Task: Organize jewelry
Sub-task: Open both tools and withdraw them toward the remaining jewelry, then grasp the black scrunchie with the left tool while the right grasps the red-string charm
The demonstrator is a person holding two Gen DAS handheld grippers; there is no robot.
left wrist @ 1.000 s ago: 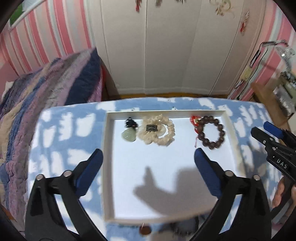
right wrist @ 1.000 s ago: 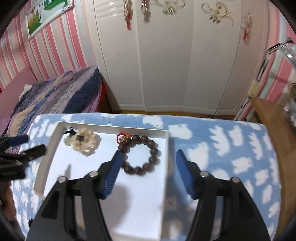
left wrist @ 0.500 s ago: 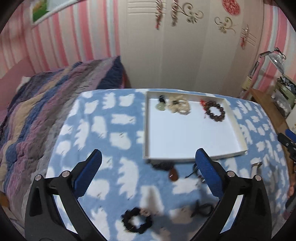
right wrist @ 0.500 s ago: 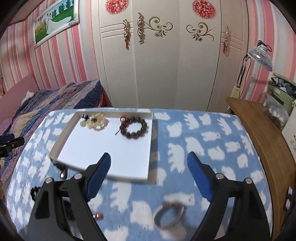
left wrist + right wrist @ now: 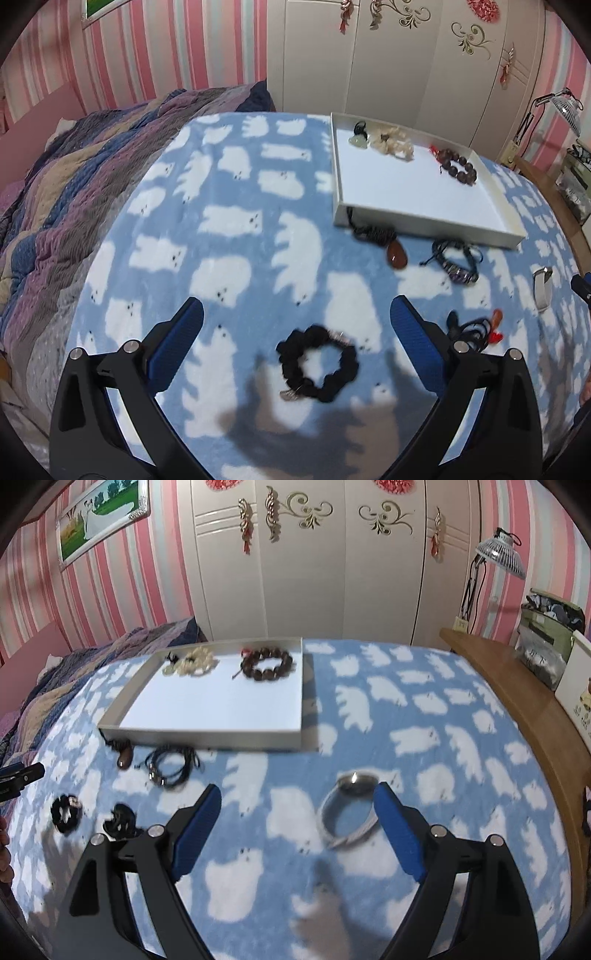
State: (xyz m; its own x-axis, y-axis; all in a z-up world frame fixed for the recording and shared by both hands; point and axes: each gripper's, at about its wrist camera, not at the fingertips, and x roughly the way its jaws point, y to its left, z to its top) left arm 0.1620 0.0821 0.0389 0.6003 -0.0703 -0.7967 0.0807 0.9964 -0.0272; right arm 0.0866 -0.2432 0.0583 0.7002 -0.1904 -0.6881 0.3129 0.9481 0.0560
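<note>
Several pieces lie loose on the blue bear-print blanket [image 5: 236, 236] of the bed, outside the white tray [image 5: 421, 192]: a black scrunchie-like band [image 5: 317, 363], a brown pendant on a dark cord [image 5: 396, 254] touching the tray's near wall, a dark cord bracelet [image 5: 456, 258], a small red-and-black piece [image 5: 476, 328] and a silver watch [image 5: 351, 808]. Only a jade pendant [image 5: 357, 140], a pale bead bracelet [image 5: 393, 142] and a dark wooden bead bracelet [image 5: 456, 166] sit inside the tray, along its far wall.

We see a few risks. The black band is soft and flat on plush fabric, so a closing left gripper [image 5: 295, 328] could pinch the blanket with it, or catch only the small metal charm and drop the band on the way. The right gripper [image 5: 297, 812] has one blue finger [image 5: 397, 834] just over the watch's edge; closing from there may clip the strap off-centre and let the watch swing or slip. Cords could also snag one another.

Both grippers point steeply down at the blanket. The left one stands spread wide, framing the black band, holding nothing. The right one's jaws have just been opening, and stand wide with nothing between them.
</note>
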